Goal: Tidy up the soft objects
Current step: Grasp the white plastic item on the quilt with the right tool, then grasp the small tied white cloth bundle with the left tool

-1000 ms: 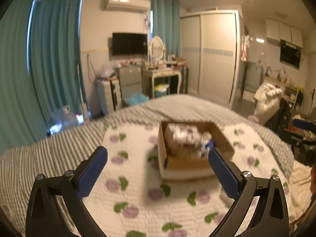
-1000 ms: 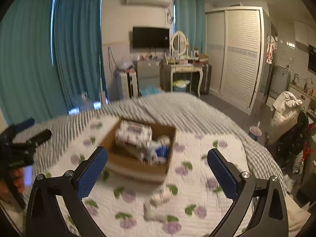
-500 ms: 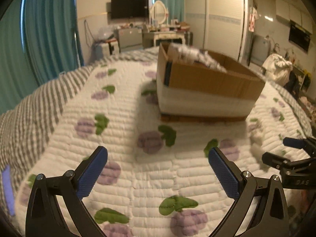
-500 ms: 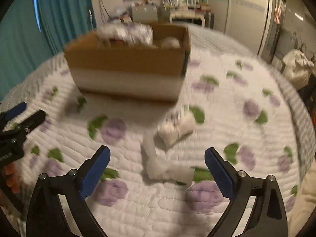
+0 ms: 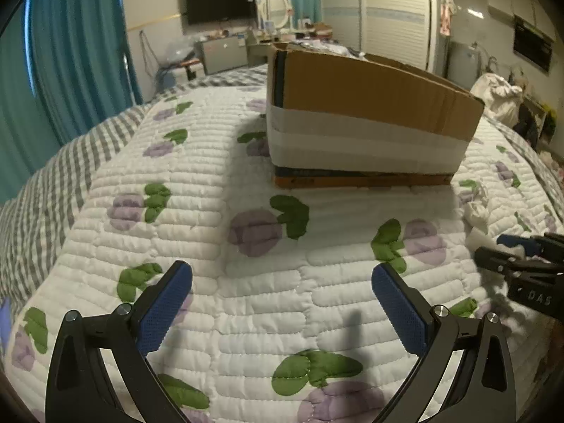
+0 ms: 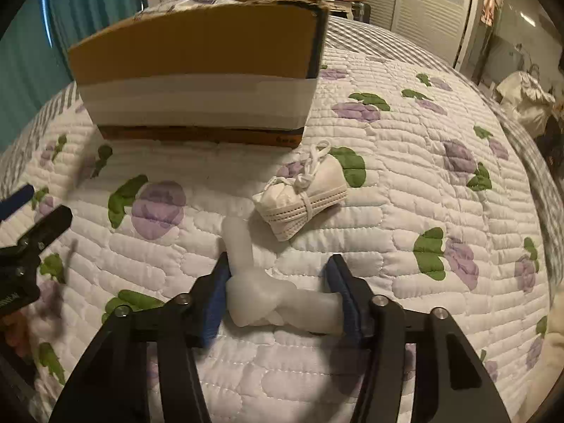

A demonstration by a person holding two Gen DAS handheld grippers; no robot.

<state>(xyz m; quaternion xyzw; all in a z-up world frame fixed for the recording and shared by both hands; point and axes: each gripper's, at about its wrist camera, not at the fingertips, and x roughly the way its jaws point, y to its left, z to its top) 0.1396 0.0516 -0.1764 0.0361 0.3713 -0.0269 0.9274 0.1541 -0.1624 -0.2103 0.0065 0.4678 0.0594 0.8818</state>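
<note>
A knotted translucent white soft piece (image 6: 268,294) lies on the quilt between the blue pads of my right gripper (image 6: 278,298), whose jaws have closed in to touch it on both sides. A rolled white cloth bundle tied with string (image 6: 303,195) lies just beyond it; it also shows in the left wrist view (image 5: 476,208). The cardboard box (image 6: 197,67) with soft items stands behind them, and shows in the left wrist view (image 5: 366,120). My left gripper (image 5: 282,303) is open and empty, low over the quilt in front of the box.
A white quilt with purple and green flowers (image 5: 218,183) covers the bed, with a grey checked blanket (image 5: 46,183) at its left edge. Teal curtains (image 5: 77,42), a TV and dresser stand at the back. The right gripper shows at the right edge of the left wrist view (image 5: 521,257).
Both grippers have dropped from high above the bed to just over the quilt. My right gripper has moved onto the knotted white piece and narrowed its jaws around it.
</note>
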